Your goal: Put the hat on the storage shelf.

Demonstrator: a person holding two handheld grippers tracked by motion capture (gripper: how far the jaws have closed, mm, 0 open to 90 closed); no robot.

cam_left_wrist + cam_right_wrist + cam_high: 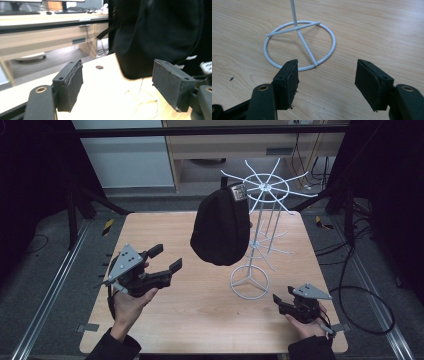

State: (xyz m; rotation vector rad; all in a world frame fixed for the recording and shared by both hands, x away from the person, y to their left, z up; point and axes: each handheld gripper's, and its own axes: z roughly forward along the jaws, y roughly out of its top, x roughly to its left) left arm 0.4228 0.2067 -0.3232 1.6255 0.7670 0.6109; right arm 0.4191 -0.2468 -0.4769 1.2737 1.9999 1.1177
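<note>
A black cap [221, 227] hangs from an arm of a white wire rack [266, 187] that stands at the middle right of the wooden table [165, 227]. My left gripper [166, 257] is held above the table's left side, pointing at the cap, open and empty. In the left gripper view the cap [155, 32] hangs just beyond the spread jaws of the left gripper [120, 85]. My right gripper [283, 295] rests near the front right corner, open and empty. In the right gripper view its jaws [327, 82] face the rack's ring base [299, 45].
The rack's ring base [249, 282] sits on the table between the two grippers. Metal rails [55, 285] run along the floor on both sides. Cables [360, 295] lie on the floor at the right. A desk [50, 32] stands behind the table.
</note>
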